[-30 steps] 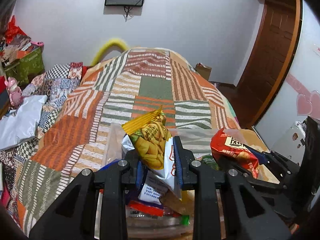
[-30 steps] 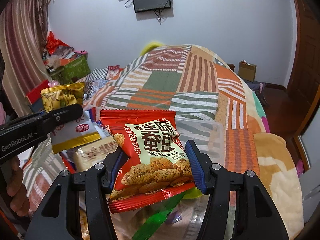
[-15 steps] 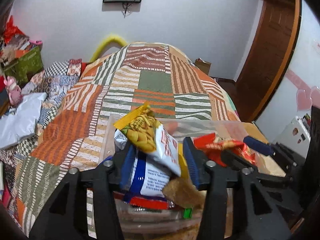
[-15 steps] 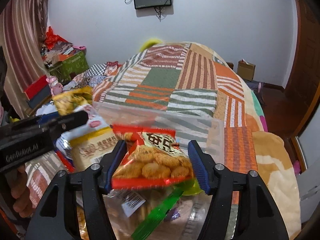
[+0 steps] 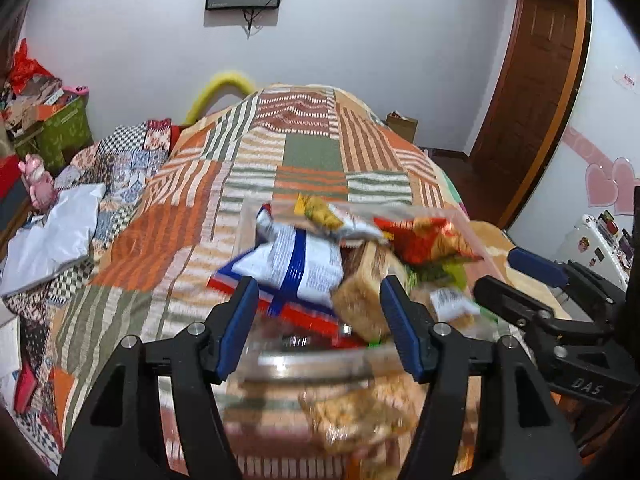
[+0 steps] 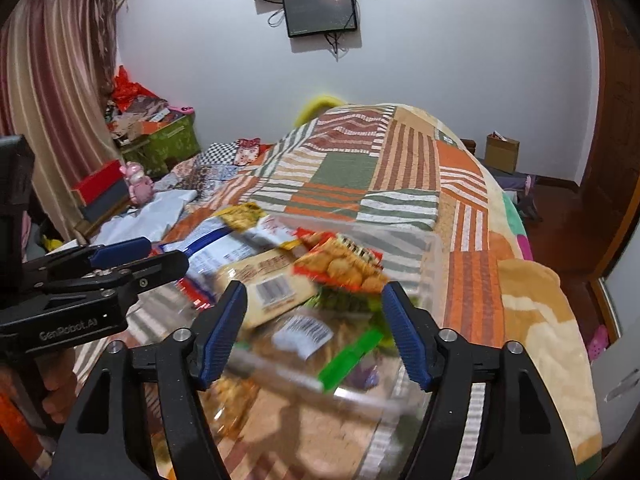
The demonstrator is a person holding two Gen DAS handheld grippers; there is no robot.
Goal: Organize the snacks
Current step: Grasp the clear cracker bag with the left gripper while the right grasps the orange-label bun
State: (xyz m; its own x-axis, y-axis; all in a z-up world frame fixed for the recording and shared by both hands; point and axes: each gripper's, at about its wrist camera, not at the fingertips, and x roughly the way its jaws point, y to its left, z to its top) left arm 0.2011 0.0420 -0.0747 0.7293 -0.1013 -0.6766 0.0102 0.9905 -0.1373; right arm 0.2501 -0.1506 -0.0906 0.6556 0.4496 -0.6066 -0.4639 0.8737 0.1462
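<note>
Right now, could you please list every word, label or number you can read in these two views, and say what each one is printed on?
"GenRobot.AI": on the black body of the left tongs, right wrist view.
"DAS": on the black body of the right tongs, left wrist view.
Snack packets in the clear bin: print and barcodes too blurred to read.
Wall screen: dark, nothing legible.
Sticker on the right wall: too small.

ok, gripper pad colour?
Blue, ribbed pads on black jaws, both grippers. Clearest in the right wrist view.
</note>
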